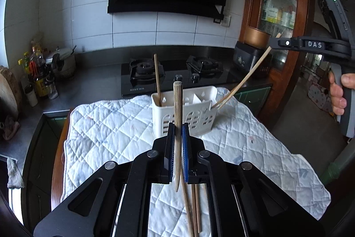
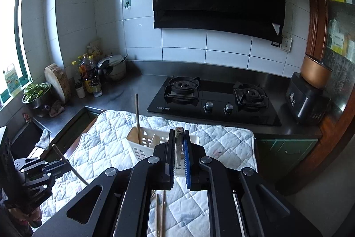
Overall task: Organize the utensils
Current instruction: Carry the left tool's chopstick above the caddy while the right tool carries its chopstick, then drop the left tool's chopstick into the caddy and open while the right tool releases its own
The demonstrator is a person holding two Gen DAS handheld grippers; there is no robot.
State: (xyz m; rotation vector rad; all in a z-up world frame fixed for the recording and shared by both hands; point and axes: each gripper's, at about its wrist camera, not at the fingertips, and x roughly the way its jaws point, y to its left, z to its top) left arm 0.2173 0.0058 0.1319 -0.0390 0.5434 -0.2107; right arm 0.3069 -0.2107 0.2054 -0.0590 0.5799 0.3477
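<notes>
Each tool is clamped on one wooden chopstick: the left tool holds its chopstick upright before the white caddy on the quilted tabletop, the right tool feeds its own into the caddy. Light, stiff, smooth sticks likely pivot unless gripped mid-shaft. Readable writing: "DAS" on the right tool

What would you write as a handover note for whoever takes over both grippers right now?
Left gripper: shut on a chopstick, upright before the white holder.
Right gripper: shut on another chopstick, tip in the holder's right end.
Done: one chopstick stands in the left compartment.
Left: drop both held ones, then pick up the loose chopsticks on the quilted cloth.
</notes>
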